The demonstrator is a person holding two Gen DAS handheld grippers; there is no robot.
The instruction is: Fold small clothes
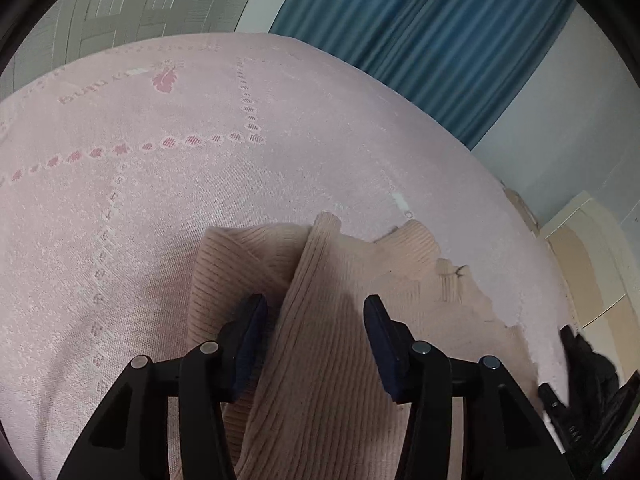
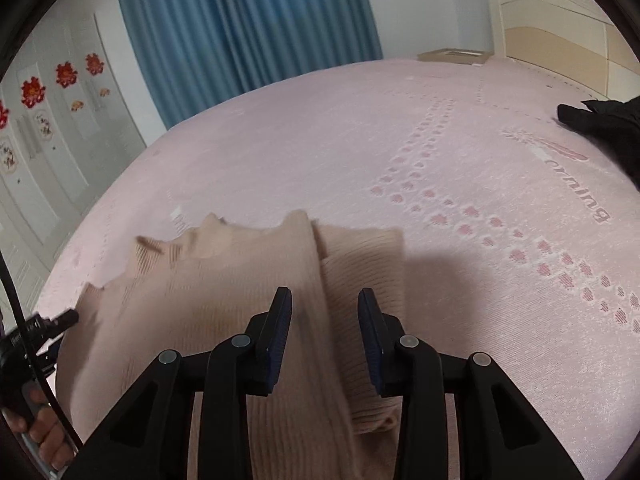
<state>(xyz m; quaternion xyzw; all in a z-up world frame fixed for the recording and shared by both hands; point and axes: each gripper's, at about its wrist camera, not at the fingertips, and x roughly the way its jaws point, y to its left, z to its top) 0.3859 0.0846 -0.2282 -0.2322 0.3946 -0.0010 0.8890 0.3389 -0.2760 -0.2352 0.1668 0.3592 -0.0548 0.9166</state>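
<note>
A beige ribbed knit garment (image 1: 320, 320) lies on the pink bedspread (image 1: 200, 180), with a long sleeve or folded strip running over it toward the camera. My left gripper (image 1: 316, 306) is open, its jaws apart on either side of that strip, just above the cloth. In the right wrist view the same garment (image 2: 240, 300) lies under my right gripper (image 2: 325, 298), which is open with its jaws either side of the strip's edge. The left gripper (image 2: 48, 328) also shows at the far left of the right wrist view.
A black garment (image 2: 600, 124) lies on the bedspread (image 2: 360, 140) at the far right and shows in the left wrist view (image 1: 592, 368). Blue curtains (image 2: 240, 20), a cream headboard (image 2: 560, 24) and white wardrobe doors (image 2: 52, 128) surround the bed.
</note>
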